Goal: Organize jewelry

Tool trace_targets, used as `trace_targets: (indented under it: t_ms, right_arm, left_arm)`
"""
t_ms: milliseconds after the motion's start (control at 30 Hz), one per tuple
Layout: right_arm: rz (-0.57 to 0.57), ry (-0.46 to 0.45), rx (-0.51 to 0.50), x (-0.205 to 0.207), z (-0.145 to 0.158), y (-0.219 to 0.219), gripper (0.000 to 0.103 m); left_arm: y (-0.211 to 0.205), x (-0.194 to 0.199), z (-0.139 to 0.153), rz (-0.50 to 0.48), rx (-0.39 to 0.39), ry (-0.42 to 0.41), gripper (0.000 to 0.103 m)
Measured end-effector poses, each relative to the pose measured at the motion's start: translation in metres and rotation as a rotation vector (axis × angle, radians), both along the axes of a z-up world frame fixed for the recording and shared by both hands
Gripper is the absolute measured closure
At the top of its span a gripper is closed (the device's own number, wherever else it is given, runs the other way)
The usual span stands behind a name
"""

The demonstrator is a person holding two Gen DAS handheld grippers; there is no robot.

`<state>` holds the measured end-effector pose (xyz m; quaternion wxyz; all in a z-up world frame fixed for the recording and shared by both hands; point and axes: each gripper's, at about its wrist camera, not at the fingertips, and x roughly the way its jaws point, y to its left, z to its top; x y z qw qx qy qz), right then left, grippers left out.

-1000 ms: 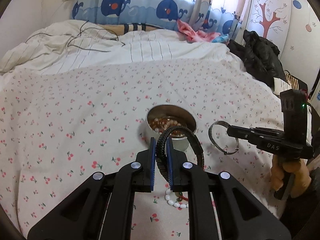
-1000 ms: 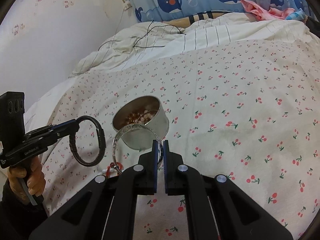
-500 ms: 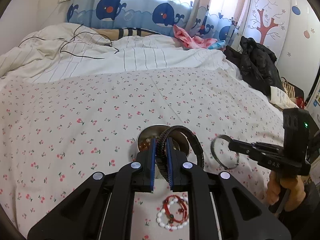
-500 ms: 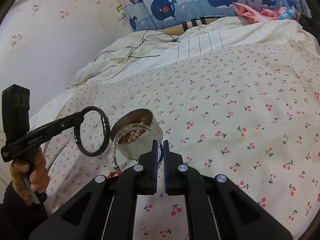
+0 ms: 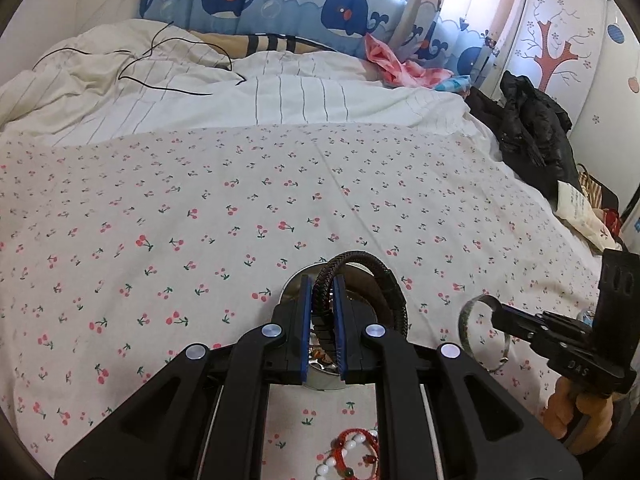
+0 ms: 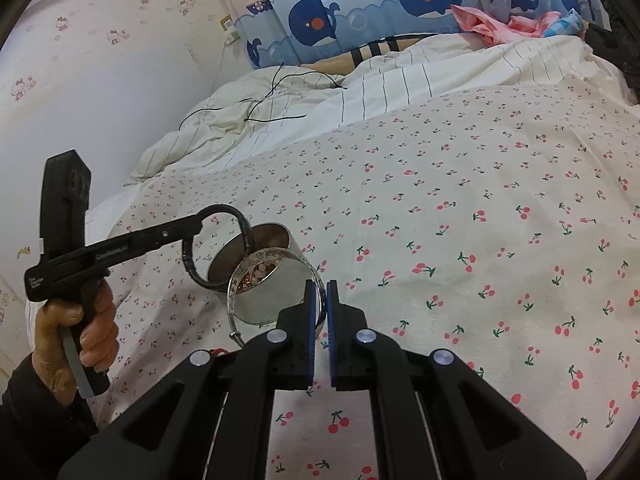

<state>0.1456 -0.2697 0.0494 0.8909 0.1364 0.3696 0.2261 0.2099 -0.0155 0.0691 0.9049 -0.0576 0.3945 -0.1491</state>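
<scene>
1. My left wrist view looks forward along the left claw (image 5: pixel 320 312), low over the bed (image 5: pixel 200 208), toward the whale curtain (image 5: pixel 280 4).
2. My right wrist view looks along the right claw (image 6: pixel 319 312), angled leftward.
3. Both share the metal tin (image 6: pixel 272 276), close in, and each sees the other claw.

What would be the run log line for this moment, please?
left gripper: shut on black braided bracelet, above metal tin | right gripper: shut on silver bangle, beside tin | beaded bracelet: on bedsheet
</scene>
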Motion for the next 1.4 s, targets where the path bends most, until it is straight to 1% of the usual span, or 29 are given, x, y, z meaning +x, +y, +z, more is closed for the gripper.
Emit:
trace_targets:
  t_ms: [167, 300, 433, 567, 667, 767, 867, 967, 1033, 1100, 1200, 1400]
  right_arm:
    - [-0.005, -0.006, -0.002, -0.002, 0.0, 0.001, 0.097]
    - [-0.013, -0.017, -0.004, -0.001, 0.002, 0.003, 0.097]
    - [-0.021, -0.037, -0.019, 0.009, 0.007, 0.009, 0.097]
    - [-0.001, -0.047, -0.052, 0.019, 0.01, 0.024, 0.097]
    - [0.019, -0.058, -0.099, 0.022, 0.009, 0.039, 0.097]
    - [0.032, -0.065, -0.142, 0.024, 0.007, 0.05, 0.097]
    - [0.047, -0.073, -0.159, 0.029, 0.008, 0.06, 0.095]
    - [0.061, -0.087, -0.173, 0.035, 0.012, 0.07, 0.094]
    - [0.072, -0.097, -0.182, 0.038, 0.014, 0.077, 0.094]
    - [0.086, -0.103, -0.178, 0.042, 0.016, 0.084, 0.093]
    - [0.105, -0.102, -0.177, 0.047, 0.016, 0.091, 0.093]
    - [0.117, -0.083, -0.202, 0.053, 0.008, 0.1, 0.093]
  left_arm:
    - [0.0, 0.006, -0.008, 0.01, -0.003, 0.016, 0.094]
    - [-0.002, 0.009, -0.013, 0.021, 0.016, 0.023, 0.094]
    - [-0.005, 0.012, -0.021, 0.02, 0.033, 0.049, 0.093]
    - [-0.007, 0.011, -0.022, 0.005, 0.042, 0.066, 0.093]
    - [-0.008, 0.011, -0.021, 0.004, 0.059, 0.073, 0.092]
    - [-0.005, 0.01, -0.02, 0.014, 0.054, 0.086, 0.09]
    - [0.002, 0.009, -0.014, 0.031, 0.037, 0.089, 0.089]
    - [0.01, 0.008, -0.01, 0.046, 0.013, 0.092, 0.086]
    - [0.014, 0.008, -0.008, 0.058, 0.005, 0.092, 0.083]
    - [0.017, 0.007, -0.007, 0.065, -0.006, 0.09, 0.077]
    - [0.021, 0.006, -0.004, 0.075, -0.012, 0.086, 0.072]
    - [0.027, 0.006, -0.002, 0.093, -0.023, 0.084, 0.068]
